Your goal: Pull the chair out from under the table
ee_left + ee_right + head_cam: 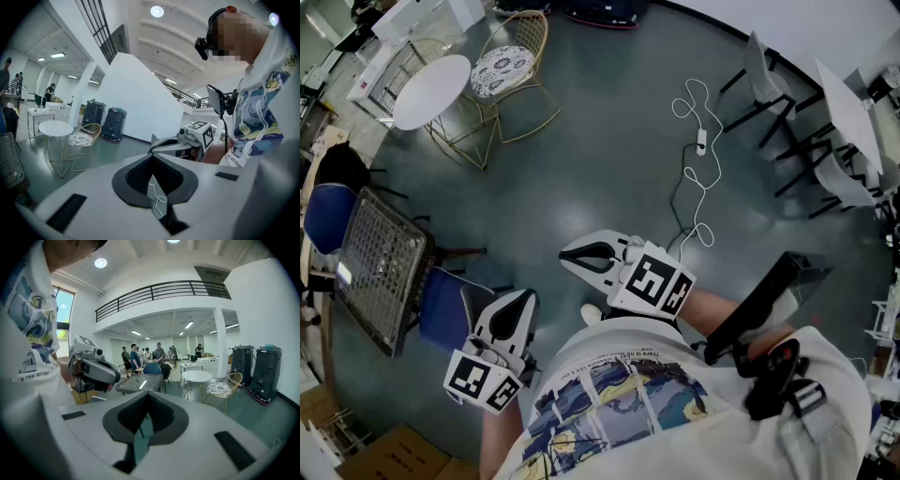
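Your left gripper (523, 302): fingers clenched, empty, near mesh tabletop (380, 267). Blue chair (442, 305): at that tabletop's edge. Your right gripper (572, 258): fingers clenched, empty, farther off.

The mesh table (380, 267) hides part of the blue chair (448, 305), seemingly the far side of its seat.
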The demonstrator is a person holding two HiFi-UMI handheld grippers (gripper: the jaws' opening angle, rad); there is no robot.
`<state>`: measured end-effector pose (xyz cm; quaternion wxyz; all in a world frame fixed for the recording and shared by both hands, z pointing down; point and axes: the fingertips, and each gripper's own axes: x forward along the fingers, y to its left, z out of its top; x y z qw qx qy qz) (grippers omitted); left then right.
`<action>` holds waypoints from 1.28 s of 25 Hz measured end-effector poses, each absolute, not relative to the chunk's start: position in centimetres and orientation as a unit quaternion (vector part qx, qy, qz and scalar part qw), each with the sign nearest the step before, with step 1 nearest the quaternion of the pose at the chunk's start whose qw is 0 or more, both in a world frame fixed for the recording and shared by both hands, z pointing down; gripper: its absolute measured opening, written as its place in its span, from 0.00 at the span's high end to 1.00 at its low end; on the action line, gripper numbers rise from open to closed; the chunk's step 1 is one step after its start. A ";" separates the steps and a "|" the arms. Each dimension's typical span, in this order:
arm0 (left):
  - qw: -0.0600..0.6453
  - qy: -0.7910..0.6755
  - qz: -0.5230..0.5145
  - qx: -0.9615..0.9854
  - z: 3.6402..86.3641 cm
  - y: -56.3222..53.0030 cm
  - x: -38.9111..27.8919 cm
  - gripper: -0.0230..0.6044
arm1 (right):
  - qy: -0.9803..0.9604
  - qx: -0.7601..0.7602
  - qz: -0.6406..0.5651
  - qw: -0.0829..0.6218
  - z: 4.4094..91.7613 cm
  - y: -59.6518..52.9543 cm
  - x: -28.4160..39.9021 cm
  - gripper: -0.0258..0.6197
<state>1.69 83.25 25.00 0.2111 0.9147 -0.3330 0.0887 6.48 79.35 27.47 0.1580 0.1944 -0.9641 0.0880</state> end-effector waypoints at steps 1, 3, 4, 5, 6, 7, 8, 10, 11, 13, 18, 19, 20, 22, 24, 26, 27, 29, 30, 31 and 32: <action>0.209 -0.334 0.092 0.915 25.1 83.3 1.8 0.95 | -0.964 0.194 0.090 0.157 27.5 79.3 6.5 0.94; 0.206 -0.334 0.097 0.915 25.2 83.1 2.1 0.95 | -0.964 0.194 0.094 0.156 27.6 79.2 6.7 0.95; 0.205 -0.334 0.098 0.915 25.3 82.9 2.3 0.95 | -0.964 0.193 0.097 0.155 27.7 79.1 6.9 0.94; 0.205 -0.334 0.099 0.915 25.3 82.6 2.6 0.95 | -0.964 0.192 0.101 0.155 27.8 78.9 7.2 0.95; 0.204 -0.334 0.100 0.915 25.4 82.1 3.0 0.95 | -0.964 0.192 0.104 0.155 27.9 78.6 7.5 0.95; 0.204 -0.333 0.101 0.915 25.4 81.5 3.4 0.95 | -0.963 0.192 0.105 0.154 28.0 78.1 7.9 0.94; 0.203 -0.333 0.103 0.915 25.5 80.8 3.9 0.95 | -0.964 0.191 0.105 0.155 28.1 77.5 8.3 0.94; 0.202 -0.334 0.107 0.915 25.8 79.2 5.1 0.95 | -0.966 0.185 0.098 0.154 28.2 76.2 9.3 0.94; 0.201 -0.335 0.108 0.914 25.9 78.3 5.9 0.95 | -0.967 0.180 0.095 0.152 28.3 75.5 9.9 0.94; 0.198 -0.338 0.111 0.913 26.1 76.7 7.6 0.95 | -0.969 0.173 0.092 0.147 28.3 74.1 11.6 0.94; 0.194 -0.347 0.111 0.911 25.9 69.8 10.5 0.95 | -0.970 0.170 0.100 0.143 28.3 67.8 14.1 0.83; 0.193 -0.350 0.109 0.910 25.6 68.0 10.8 0.95 | -0.971 0.169 0.098 0.140 28.0 66.1 14.4 0.82; 0.192 -0.353 0.107 0.910 25.3 66.4 11.2 0.95 | -0.972 0.166 0.097 0.138 27.8 64.5 14.8 0.81; 0.187 -0.359 0.107 0.908 24.9 63.4 12.6 0.95 | -0.972 0.162 0.093 0.140 27.5 61.5 16.4 0.81; 0.183 -0.366 0.110 0.905 24.8 60.9 14.4 0.95 | -0.971 0.167 0.092 0.145 27.8 58.4 19.1 0.81; 0.184 -0.369 0.111 0.904 24.9 58.8 15.6 0.95 | -0.967 0.183 0.094 0.151 28.4 55.4 21.4 0.81; 0.186 -0.368 0.112 0.904 25.0 58.0 15.7 0.95 | -0.966 0.189 0.095 0.151 28.6 54.3 21.8 0.81; 0.190 -0.363 0.116 0.905 25.4 56.7 15.2 0.95 | -0.965 0.196 0.097 0.142 28.5 52.5 21.4 0.80; 0.191 -0.360 0.118 0.905 25.5 55.8 14.8 0.95 | -0.965 0.198 0.100 0.137 28.5 51.4 21.0 0.80; 0.190 -0.357 0.118 0.907 25.6 54.6 14.5 0.95 | -0.965 0.200 0.104 0.134 28.5 50.2 20.7 0.79; 0.189 -0.354 0.117 0.908 25.8 53.3 14.2 0.94 | -0.964 0.202 0.109 0.132 28.6 48.8 20.3 0.79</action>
